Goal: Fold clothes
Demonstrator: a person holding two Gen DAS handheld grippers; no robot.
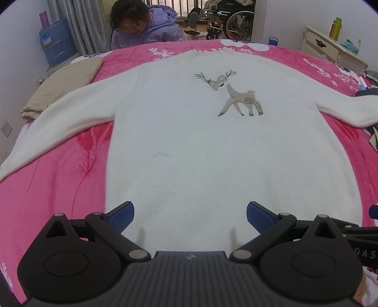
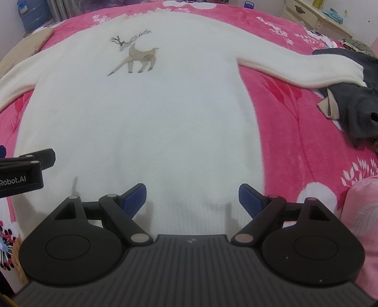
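So there's a white sweater spread flat, front up, on a pink blanket that covers the bed. Both sleeves are stretched out to the sides, and there's a little deer stitched on the chest. The collar points away from the cameras and the hem is at the near edge, right under both grippers.

The left gripper hangs over the lower part of the sweater with its jaws wide apart, nothing between the blue pads. Same deal with the right gripper: jaws spread, sitting just above the ribbed hem, not pinching any fabric. Whether either one actually touches the knit is hard to say from these angles; the thin shadows under the fingers make me think they're slightly above it.

In the right wrist view, the end of the right sleeve lies on top of a dark grey garment bunched up at that side of the bed. The left sleeve runs past a beige pillow.

Other stuff: a person in a purple jacket leaning over at the far side of the bed, a blue water jug by the curtain, a wheelchair further back, and a cream nightstand.
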